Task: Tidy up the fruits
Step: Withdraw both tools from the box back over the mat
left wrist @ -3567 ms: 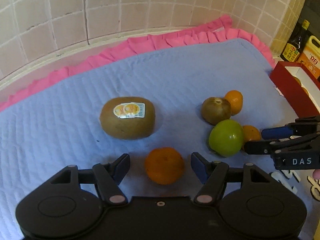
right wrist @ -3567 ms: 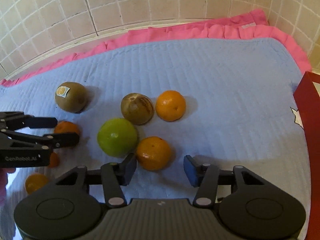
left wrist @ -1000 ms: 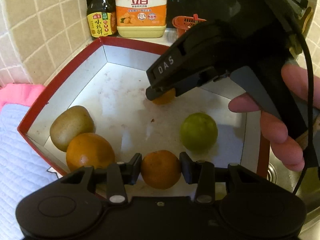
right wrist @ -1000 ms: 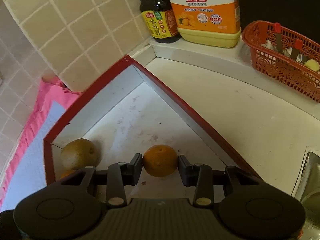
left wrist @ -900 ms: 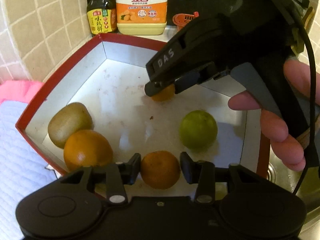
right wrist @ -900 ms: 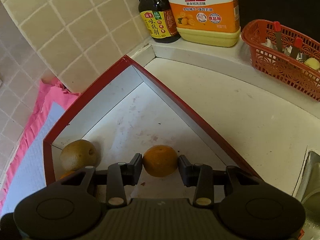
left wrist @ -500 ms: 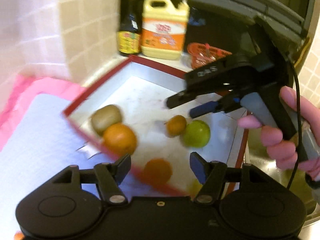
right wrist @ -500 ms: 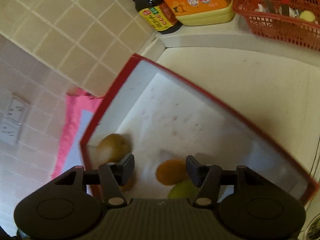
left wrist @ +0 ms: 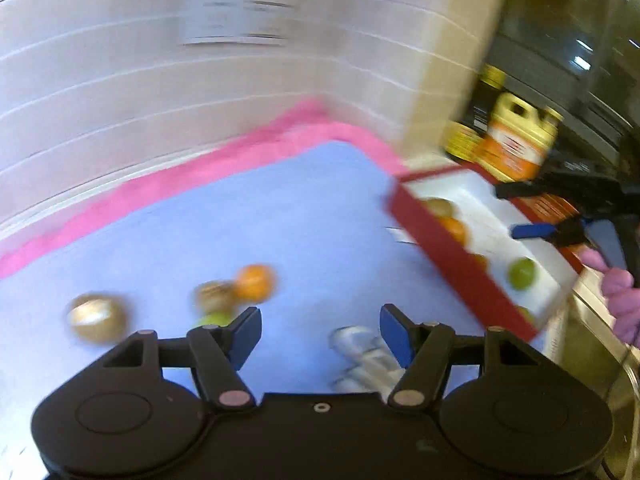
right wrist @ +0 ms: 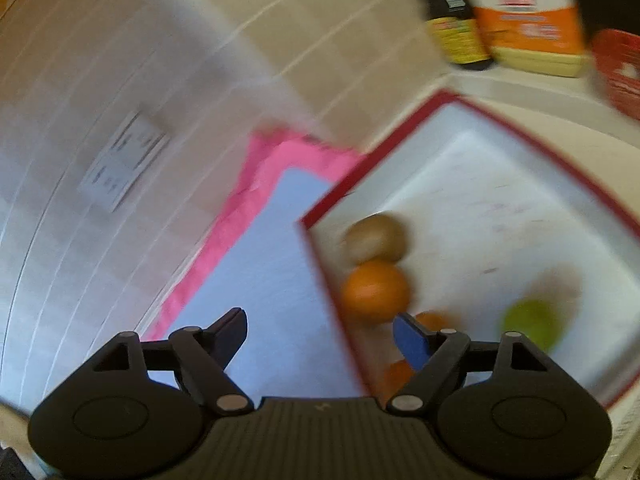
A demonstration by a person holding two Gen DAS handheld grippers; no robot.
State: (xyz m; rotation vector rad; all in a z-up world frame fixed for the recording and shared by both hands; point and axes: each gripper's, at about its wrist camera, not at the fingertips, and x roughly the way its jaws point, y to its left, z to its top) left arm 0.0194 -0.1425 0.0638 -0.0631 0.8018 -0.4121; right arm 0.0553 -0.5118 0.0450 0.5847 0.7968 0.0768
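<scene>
Over the blue mat [left wrist: 248, 216], the left gripper [left wrist: 320, 334] stands wide apart, empty. Above the red box [right wrist: 320, 280] edge, the right gripper [right wrist: 320, 340] is opening, gripping nothing. Blur smears the boxed kiwi [right wrist: 376, 238], orange [right wrist: 374, 290] and green fruit [right wrist: 530, 322].

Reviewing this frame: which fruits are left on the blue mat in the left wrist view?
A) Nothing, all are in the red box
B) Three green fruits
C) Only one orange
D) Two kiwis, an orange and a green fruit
D: on the blue mat lie a kiwi, a second kiwi, an orange and a green fruit, though blurred.
</scene>
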